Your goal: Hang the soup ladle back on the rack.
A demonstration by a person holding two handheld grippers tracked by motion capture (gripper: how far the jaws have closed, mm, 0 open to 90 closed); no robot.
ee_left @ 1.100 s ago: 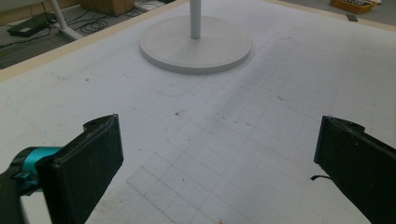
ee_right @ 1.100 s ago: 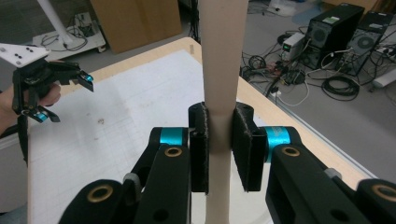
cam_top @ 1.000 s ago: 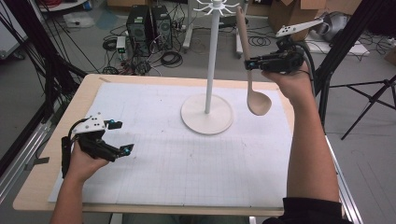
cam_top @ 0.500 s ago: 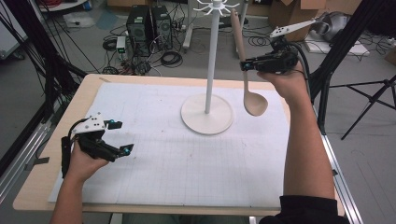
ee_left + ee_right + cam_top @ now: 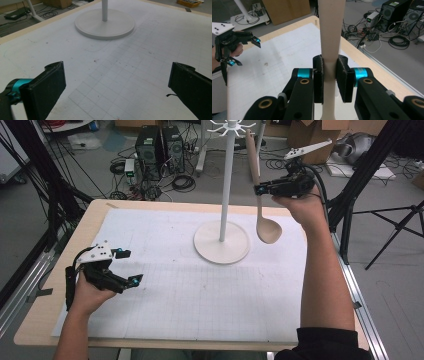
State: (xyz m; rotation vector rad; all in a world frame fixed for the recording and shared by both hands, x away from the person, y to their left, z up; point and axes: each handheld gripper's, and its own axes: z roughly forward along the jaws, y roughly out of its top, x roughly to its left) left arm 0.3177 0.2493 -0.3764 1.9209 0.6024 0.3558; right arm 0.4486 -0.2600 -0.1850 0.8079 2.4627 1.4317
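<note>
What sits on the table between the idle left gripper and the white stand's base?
Nothing: the left gripper view shows bare gridded paper up to the stand's base.

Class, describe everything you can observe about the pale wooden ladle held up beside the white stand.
The pale wooden ladle looks like light, unfinished wood: a long flat handle that widens toward the top and a rounded bowl at the bottom. It hangs upright in the air, bowl down, above the table's far right part, just right of the white stand. The right gripper clamps its handle partway down; nothing else touches it.
</note>
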